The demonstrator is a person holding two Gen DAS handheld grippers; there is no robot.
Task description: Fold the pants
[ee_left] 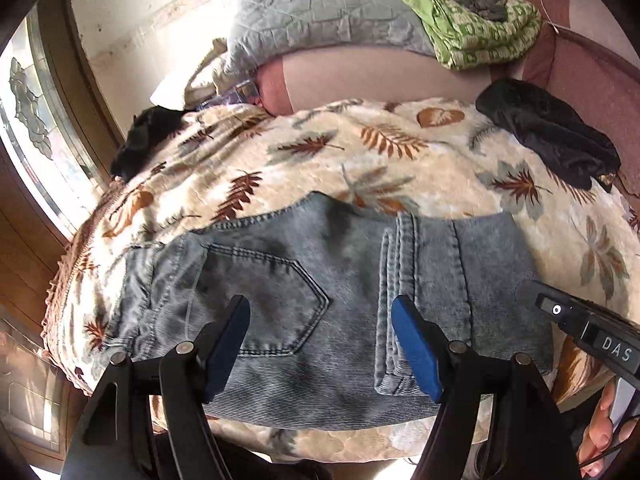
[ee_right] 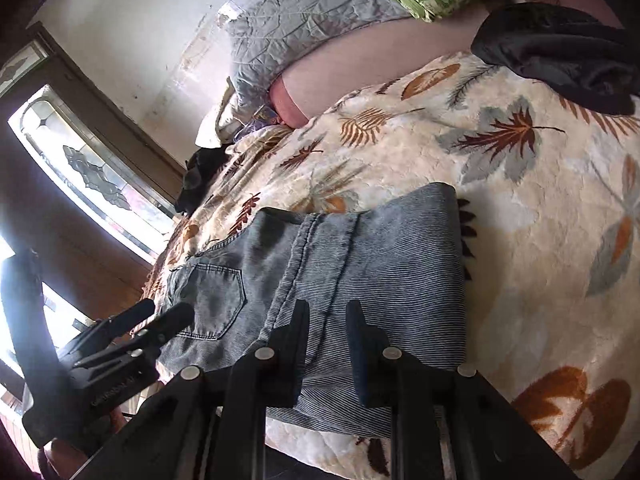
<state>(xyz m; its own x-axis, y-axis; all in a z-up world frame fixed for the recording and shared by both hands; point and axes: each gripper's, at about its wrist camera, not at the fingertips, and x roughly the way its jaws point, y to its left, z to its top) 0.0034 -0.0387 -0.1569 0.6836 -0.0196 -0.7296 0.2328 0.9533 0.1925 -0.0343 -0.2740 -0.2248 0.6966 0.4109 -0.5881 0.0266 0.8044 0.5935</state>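
Note:
The grey-blue jeans (ee_left: 320, 288) lie folded into a compact stack on the leaf-patterned bedspread (ee_left: 400, 160), back pocket up at the left. My left gripper (ee_left: 320, 320) hovers over the stack's near edge, jaws wide open and empty. The right gripper's body (ee_left: 592, 332) pokes in at the right. In the right wrist view the jeans (ee_right: 360, 264) lie ahead, folded edge at the right. My right gripper (ee_right: 328, 328) is above the near edge, jaws apart by a narrow gap, holding nothing. The left gripper (ee_right: 164, 320) shows at the left.
A black garment (ee_left: 548, 136) lies at the bed's far right, another dark one (ee_left: 140, 144) at the far left. A grey quilt (ee_left: 320, 20) and a green folded blanket (ee_left: 476, 28) are piled at the head. A window (ee_left: 36, 120) is at left.

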